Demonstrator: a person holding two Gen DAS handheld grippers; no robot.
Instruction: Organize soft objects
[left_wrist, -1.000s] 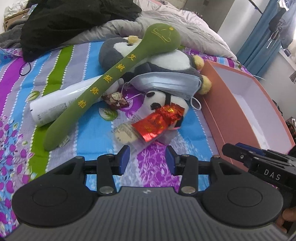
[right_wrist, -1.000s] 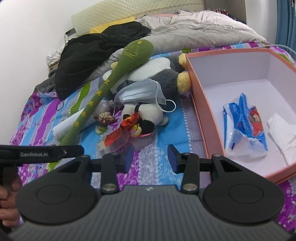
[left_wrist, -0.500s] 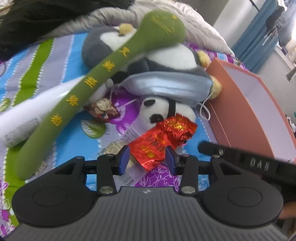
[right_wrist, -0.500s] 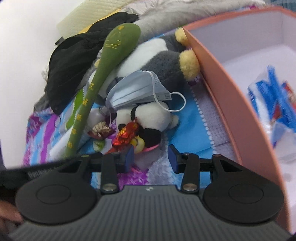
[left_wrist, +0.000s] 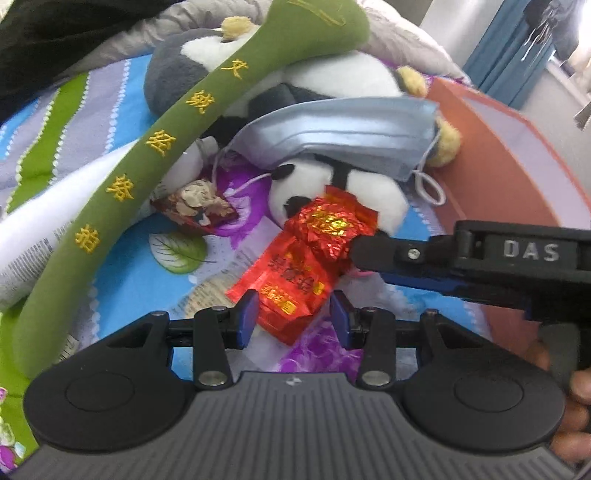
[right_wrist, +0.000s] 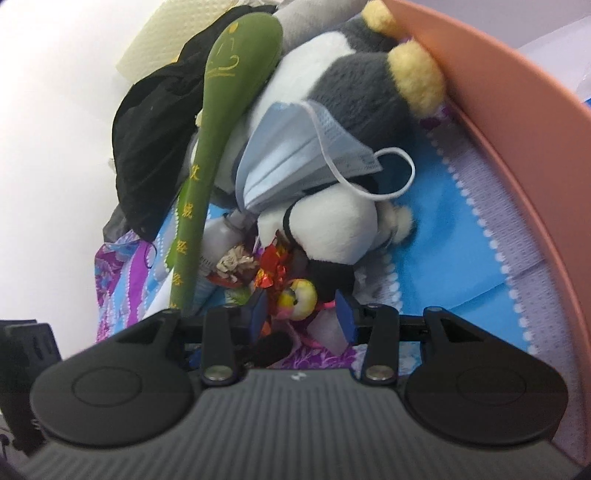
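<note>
- Two grippers work over the bed; the left gripper (left_wrist: 293, 319) has its jaws parted, and the lower end of one red foil packet (left_wrist: 295, 286) lies between the blue pads, with a gap showing on each side, so nothing is clamped.
- The right gripper (right_wrist: 301, 317) reaches in from the right in the left wrist view, its dark finger tip touching the crumpled top of that red packet; its jaws stand apart around a small yellow and pink bit at the panda's lower edge, and I cannot tell whether the pads press on it.
- Two plush animals: one small panda toy (left_wrist: 369, 188) lies just behind the red packet, and one bigger grey and white penguin plush (left_wrist: 354, 79) lies behind the panda, its yellow feet against the box.
- One pale blue face mask (left_wrist: 347, 131) is draped across the panda and the penguin, an ear loop hanging toward the box.
- One long green plush stick (left_wrist: 147, 147) with yellow stitched characters leans across the penguin, slanting down to the left.
- One brown snack wrapper (left_wrist: 195, 206) lies just left of the panda; one white tube (left_wrist: 33, 236) lies under the green stick.
- One salmon box (left_wrist: 509, 177) stands at the right on the striped bedsheet (left_wrist: 118, 99); one black garment (right_wrist: 155, 122) is heaped further back.
</note>
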